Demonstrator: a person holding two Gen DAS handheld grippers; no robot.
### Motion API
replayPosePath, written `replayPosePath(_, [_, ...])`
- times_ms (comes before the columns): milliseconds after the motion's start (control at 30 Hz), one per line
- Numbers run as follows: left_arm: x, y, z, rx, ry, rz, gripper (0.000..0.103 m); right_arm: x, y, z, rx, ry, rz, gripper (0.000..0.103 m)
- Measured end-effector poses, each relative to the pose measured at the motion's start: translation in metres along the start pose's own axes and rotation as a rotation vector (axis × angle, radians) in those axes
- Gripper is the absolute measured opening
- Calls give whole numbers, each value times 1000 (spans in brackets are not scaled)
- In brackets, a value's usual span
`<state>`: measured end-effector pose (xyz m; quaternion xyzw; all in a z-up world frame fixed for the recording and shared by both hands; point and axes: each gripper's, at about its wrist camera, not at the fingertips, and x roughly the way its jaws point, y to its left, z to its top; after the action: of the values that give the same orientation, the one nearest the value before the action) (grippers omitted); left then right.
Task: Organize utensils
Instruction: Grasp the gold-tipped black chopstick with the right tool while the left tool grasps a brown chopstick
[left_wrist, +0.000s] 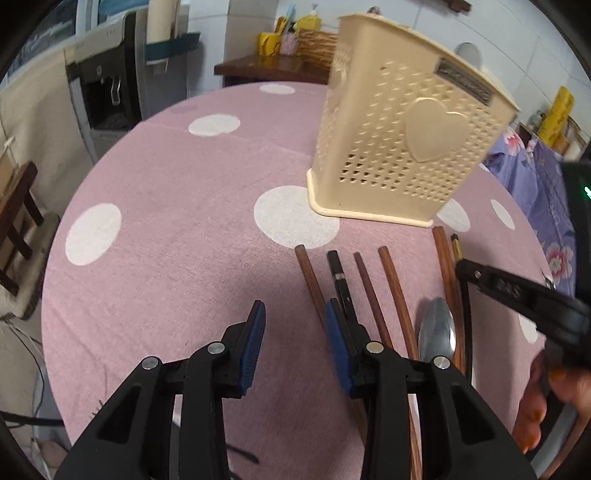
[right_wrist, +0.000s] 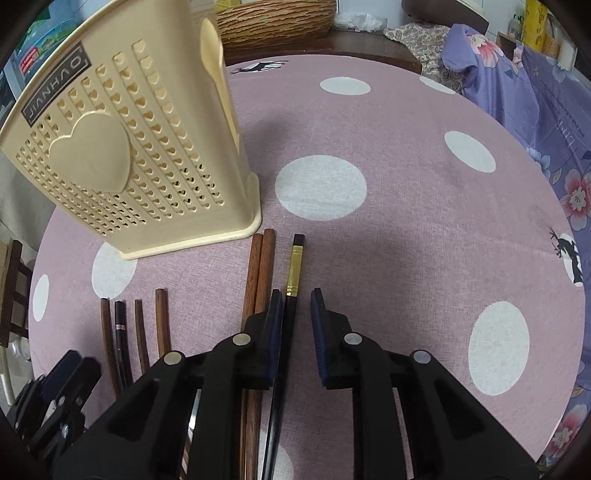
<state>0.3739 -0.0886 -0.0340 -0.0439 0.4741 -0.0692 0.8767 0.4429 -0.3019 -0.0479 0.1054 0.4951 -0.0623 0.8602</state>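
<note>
Counter (right_wrist: 406, 147) under pink dotted cloth carries the upright cream holder (right_wrist: 122, 147); chopsticks (right_wrist: 258, 273) and a spoon (left_wrist: 437, 328) lie before it. Left tongs (left_wrist: 295, 325) gape empty. Right tongs (right_wrist: 297, 314) straddle the black chopstick (right_wrist: 291, 314), one pad clear.

Both wrist cameras look steeply down at the desk (left_wrist: 166, 206), close in. The left one views the utensil holder (left_wrist: 402, 133) from its left, the right from its right (both catch its heart-embossed face).
</note>
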Motion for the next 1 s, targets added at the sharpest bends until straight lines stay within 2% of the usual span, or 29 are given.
replayPosePath(167, [10, 4, 10, -50, 32, -19, 34, 1, 2, 0, -13, -6, -14, 16])
replayPosePath(267, [13, -1, 13, -35, 47, 5, 32, 1, 2, 1, -13, -7, -16, 16])
replayPosePath(333, [13, 0, 14, -54, 66, -29, 32, 0, 3, 0, -9, -5, -12, 16])
replayPosePath(400, [13, -2, 15, -51, 74, -27, 32, 0, 4, 0, -16, -4, -19, 16])
replayPosePath(700, [17, -30, 13, 86, 54, 153, 22, -2, 9, -1, -8, 0, -44, 17])
replayPosePath(800, [16, -37, 11, 119, 53, 173, 12, -1, 10, 2, 6, 3, -52, 17])
replayPosePath(1000, [14, -44, 3, 120, 22, 198, 10, -2, 15, -1, 3, -27, -80, 17])
